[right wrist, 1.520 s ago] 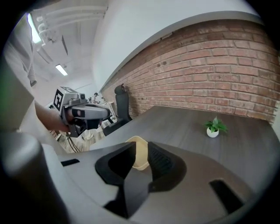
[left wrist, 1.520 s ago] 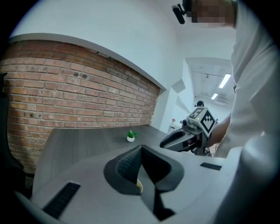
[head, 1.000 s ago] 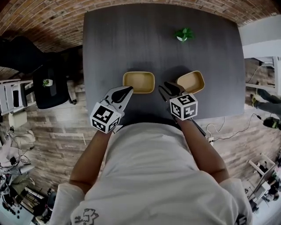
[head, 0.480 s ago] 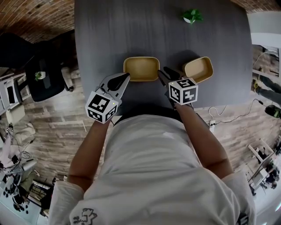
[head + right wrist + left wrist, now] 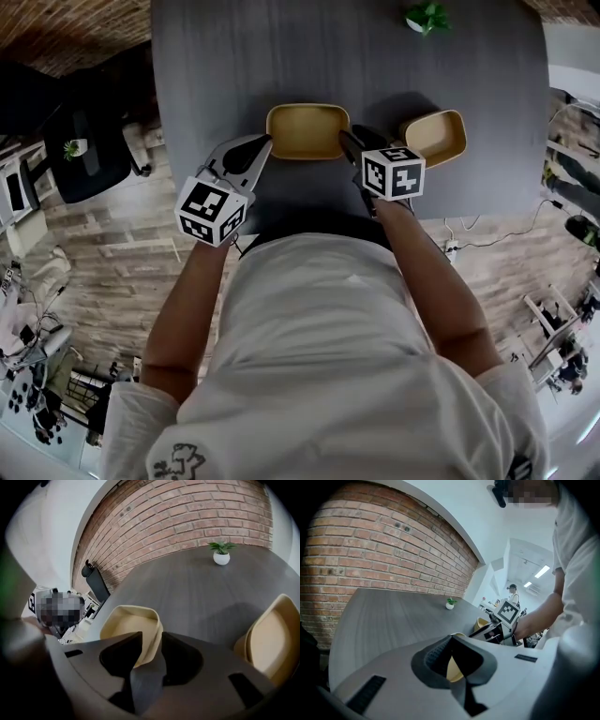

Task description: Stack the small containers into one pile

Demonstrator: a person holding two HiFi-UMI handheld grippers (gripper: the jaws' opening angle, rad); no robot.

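Note:
Two tan containers sit on the dark grey table [image 5: 234, 56]: a middle one [image 5: 307, 131] and a right one [image 5: 436, 138]. My left gripper [image 5: 265, 142] hovers at the middle container's near-left corner, its jaws meeting at the tips with nothing in them. In the left gripper view the middle container [image 5: 452, 667] shows through the bowed jaws of the left gripper [image 5: 451, 637]. My right gripper [image 5: 349, 141] is open at that container's right end. In the right gripper view, the right gripper [image 5: 151, 634] has the rim of the middle container [image 5: 129, 625] in its gap, untouched. The right container [image 5: 269, 639] lies beside it.
A small potted plant [image 5: 427, 16] stands at the table's far right. The table's near edge runs just under both grippers. A black chair [image 5: 89, 164] stands on the wooden floor to the left, and cables [image 5: 487, 244] lie to the right.
Both grippers have sunk toward the table. The right one has closed in on the middle container's right end. Both containers have stayed put.

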